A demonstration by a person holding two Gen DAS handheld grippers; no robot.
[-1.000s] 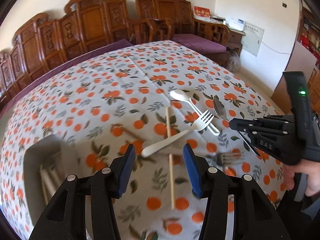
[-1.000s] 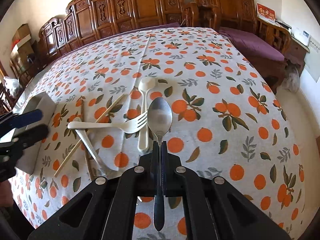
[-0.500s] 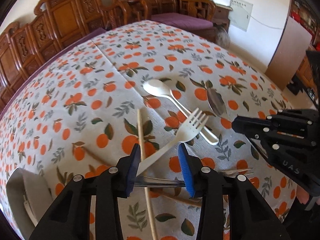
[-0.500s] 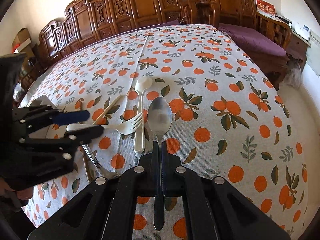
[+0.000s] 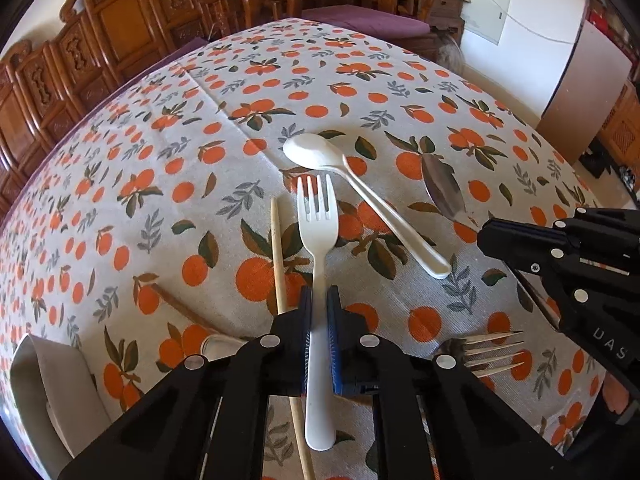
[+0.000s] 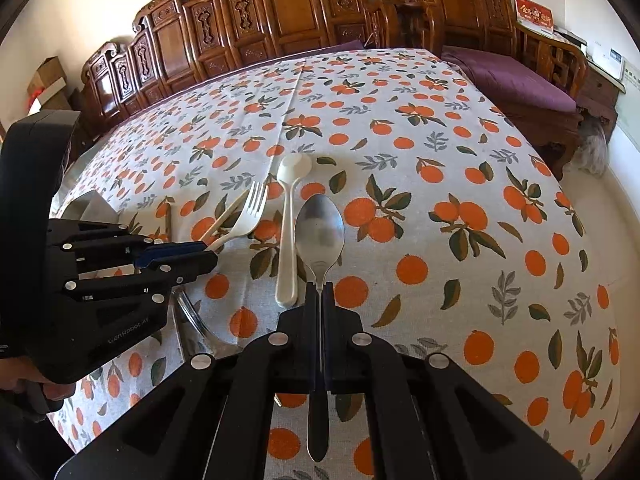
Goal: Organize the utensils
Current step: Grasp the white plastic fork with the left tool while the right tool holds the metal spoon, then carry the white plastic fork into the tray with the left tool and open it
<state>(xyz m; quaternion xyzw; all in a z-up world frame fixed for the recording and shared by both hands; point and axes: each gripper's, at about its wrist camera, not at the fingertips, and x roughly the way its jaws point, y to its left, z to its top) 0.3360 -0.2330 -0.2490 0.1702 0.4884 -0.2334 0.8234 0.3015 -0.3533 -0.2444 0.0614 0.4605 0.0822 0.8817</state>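
Observation:
My left gripper [image 5: 318, 300] is shut on the handle of a white plastic fork [image 5: 317, 232], tines pointing away; it also shows in the right wrist view [image 6: 248, 216]. My right gripper [image 6: 319, 292] is shut on a metal spoon [image 6: 320, 232], bowl forward, held just above the cloth; its bowl shows in the left wrist view [image 5: 444, 192]. A white plastic spoon [image 5: 360, 196] lies between them on the orange-print tablecloth [image 5: 240, 80]. A wooden chopstick [image 5: 278, 256] lies left of the fork. A metal fork [image 5: 488, 352] lies at the right near my fingers.
A grey utensil holder [image 5: 52, 384] stands at the table's near left corner. A brown chopstick [image 5: 180, 308] lies near it. Carved wooden chairs [image 6: 280, 12] line the far side, and a purple-cushioned bench [image 6: 512, 84] stands at the right.
My left gripper closed on the white fork's handle, and the fork turned to point straight ahead. The right gripper kept hold of the metal spoon.

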